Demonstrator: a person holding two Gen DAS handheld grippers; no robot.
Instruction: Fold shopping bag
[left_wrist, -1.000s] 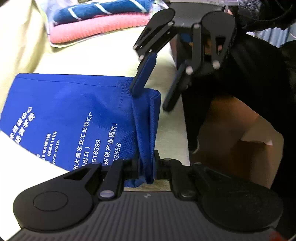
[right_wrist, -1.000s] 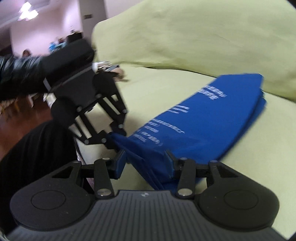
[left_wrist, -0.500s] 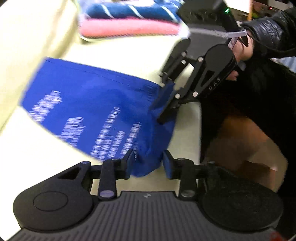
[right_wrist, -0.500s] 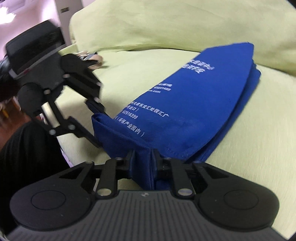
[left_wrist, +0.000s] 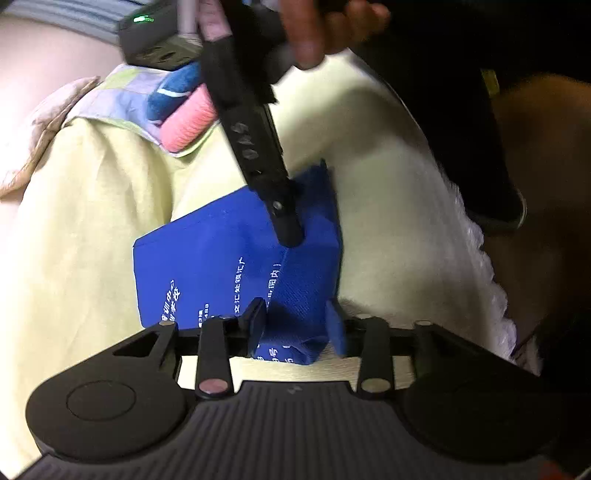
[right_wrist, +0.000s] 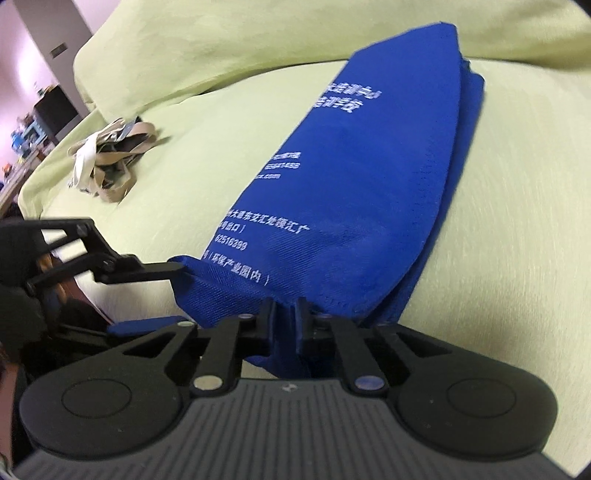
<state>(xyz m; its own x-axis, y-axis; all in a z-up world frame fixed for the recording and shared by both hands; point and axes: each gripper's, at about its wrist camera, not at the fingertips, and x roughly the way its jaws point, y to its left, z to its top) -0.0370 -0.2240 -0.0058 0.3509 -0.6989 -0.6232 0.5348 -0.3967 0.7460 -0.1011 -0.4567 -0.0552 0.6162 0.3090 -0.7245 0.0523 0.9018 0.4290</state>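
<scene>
We see a wide yellow-green cushioned surface (right_wrist: 517, 221) filling most of both views, with a raised cushion of the same colour behind it. On it lies the blue shopping bag (right_wrist: 362, 192), folded lengthwise into a long narrow strip with white printed lettering on its top face; its far end reaches toward the raised cushion, and its near end is lifted by both tools. In the left wrist view the same bag (left_wrist: 221, 258) shows as a shorter blue panel, its near corner bunched upward. Our right gripper (right_wrist: 284, 314) has its fingers drawn nearly together, pinching a pleat of the near edge of the bag between them. Our left gripper (left_wrist: 295, 321) stands wider, its two fingers set either side of a thick bunch of blue fabric that fills the gap, so it has hold of the bag's other near corner. A person's hand (left_wrist: 317, 29) grips the handle of the right tool at the top of the left wrist view. Further off, a stack of folded towels (left_wrist: 184, 107), one blue and one pink, rests on a pale cloth, and a loose heap of beige straps (right_wrist: 107, 162) lies on the cushion well apart from the bag.
</scene>
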